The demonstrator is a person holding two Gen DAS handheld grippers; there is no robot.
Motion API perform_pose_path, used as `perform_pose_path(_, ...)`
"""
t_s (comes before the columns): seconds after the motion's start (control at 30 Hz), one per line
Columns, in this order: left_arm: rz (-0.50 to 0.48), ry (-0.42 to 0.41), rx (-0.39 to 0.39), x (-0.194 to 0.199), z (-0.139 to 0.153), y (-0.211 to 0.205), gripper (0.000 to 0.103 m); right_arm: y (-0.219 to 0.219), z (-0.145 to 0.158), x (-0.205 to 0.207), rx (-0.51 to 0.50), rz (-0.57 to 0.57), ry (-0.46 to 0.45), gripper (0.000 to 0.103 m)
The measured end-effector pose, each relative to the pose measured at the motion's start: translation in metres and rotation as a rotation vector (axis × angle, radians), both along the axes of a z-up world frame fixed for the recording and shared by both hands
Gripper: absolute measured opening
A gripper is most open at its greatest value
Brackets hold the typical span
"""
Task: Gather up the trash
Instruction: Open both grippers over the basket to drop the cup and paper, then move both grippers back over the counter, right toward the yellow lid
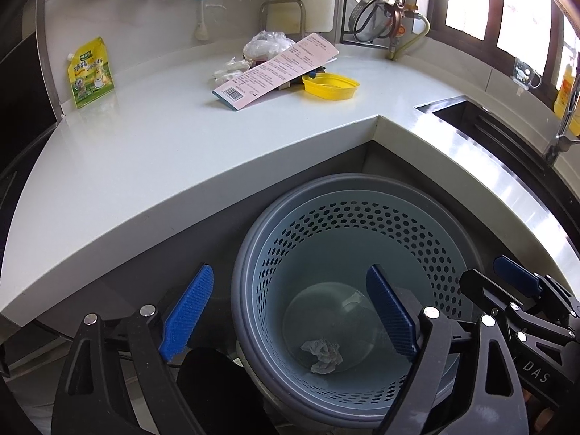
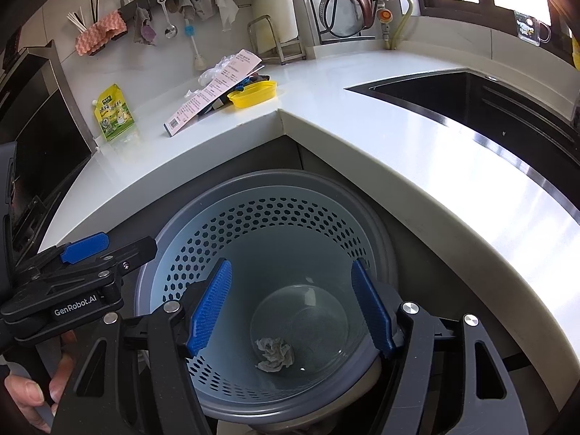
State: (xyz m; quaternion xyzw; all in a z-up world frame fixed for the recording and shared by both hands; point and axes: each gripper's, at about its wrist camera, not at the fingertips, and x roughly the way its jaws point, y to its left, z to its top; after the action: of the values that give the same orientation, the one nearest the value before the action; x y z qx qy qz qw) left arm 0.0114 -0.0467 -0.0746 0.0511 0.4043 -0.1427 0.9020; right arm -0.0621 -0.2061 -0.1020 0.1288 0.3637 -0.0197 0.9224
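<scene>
A grey-blue perforated trash bin stands on the floor in the counter's inner corner. A crumpled paper wad and a clear plastic cup lie at its bottom. My left gripper is open and empty above the bin's left rim. My right gripper is open and empty above the bin's mouth. On the counter lie a pink printed card, a yellow lid, crumpled tissue, a plastic bag and a green-yellow pouch.
The white L-shaped counter wraps around the bin. A dark sink is set into its right arm. A dish rack stands at the back corner. Utensils and cloths hang on the wall.
</scene>
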Motion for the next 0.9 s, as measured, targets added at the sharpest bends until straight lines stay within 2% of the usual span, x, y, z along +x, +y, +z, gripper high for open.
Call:
perform_pose_path(0.07,0.005,-0.01,-0.002,-0.001,0.002,0.002,0.091,0.0,0.0,-0.001,0.0,-0.002,-0.002,0.066)
perform_pose_path(0.33,0.03,-0.051,0.002,-0.001,0.012,0.007,0.097,-0.004,0.011,-0.002,0.001,-0.011,-0.031,0.066)
perform_pose_path(0.63,0.069,-0.084,-0.011,0.003,0.027,0.02,0.097,-0.002,0.033,0.0,-0.03,-0.007,-0.09,0.067)
perform_pose_path(0.9,0.101,-0.135,-0.03,0.016,0.047,0.032,0.097,-0.001,0.048,0.019,-0.041,0.017,-0.122,0.067)
